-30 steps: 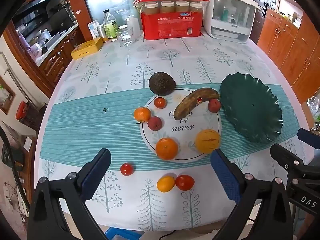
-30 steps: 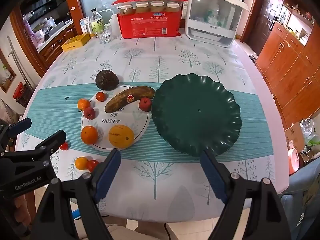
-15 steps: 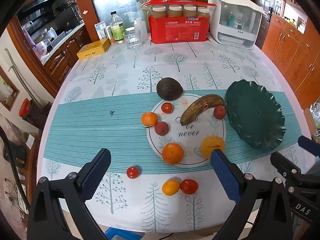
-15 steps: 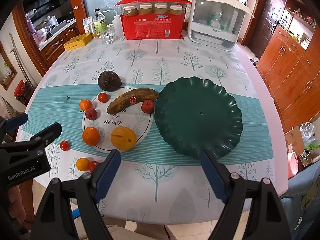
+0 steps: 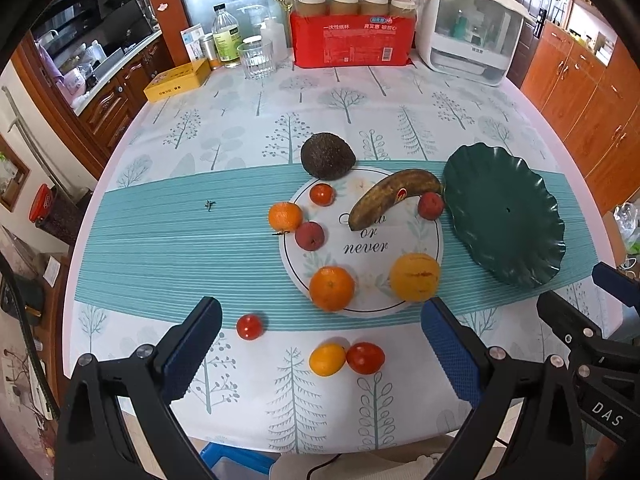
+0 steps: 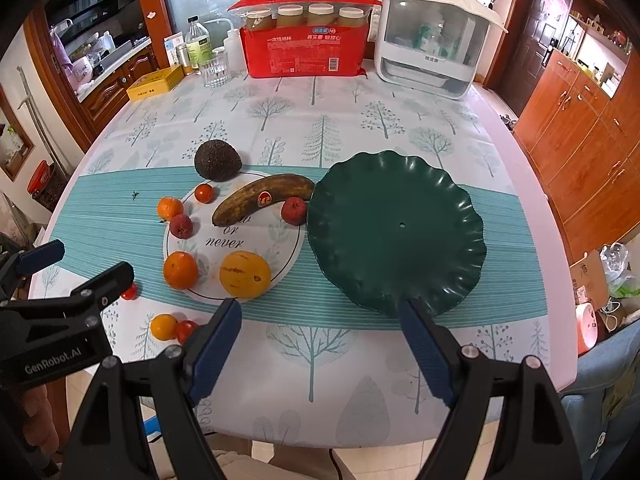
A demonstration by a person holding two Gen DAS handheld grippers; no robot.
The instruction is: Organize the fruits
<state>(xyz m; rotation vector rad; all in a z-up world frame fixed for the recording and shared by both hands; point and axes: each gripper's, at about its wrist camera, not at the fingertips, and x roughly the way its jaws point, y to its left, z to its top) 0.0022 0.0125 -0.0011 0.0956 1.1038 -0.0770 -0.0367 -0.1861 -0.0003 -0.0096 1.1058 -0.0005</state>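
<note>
Fruit lies around a round white mat on the table: a dark avocado, a brown banana, an orange, a yellow melon, small red and orange fruits. An empty dark green wavy plate sits to the right of the mat. My left gripper is open above the near table edge, with a small yellow fruit and a red tomato between its fingers' lines. My right gripper is open, empty, in front of the green plate.
At the table's far side stand a red pack of cups, a white appliance, a glass, bottles and a yellow box. Wooden cabinets line the right. A lone cherry tomato lies near the left fingers.
Both grippers have drawn back and risen slightly, so the table and fruit sit a little farther away in both views. Nothing on the table has moved; both grippers stay open.
</note>
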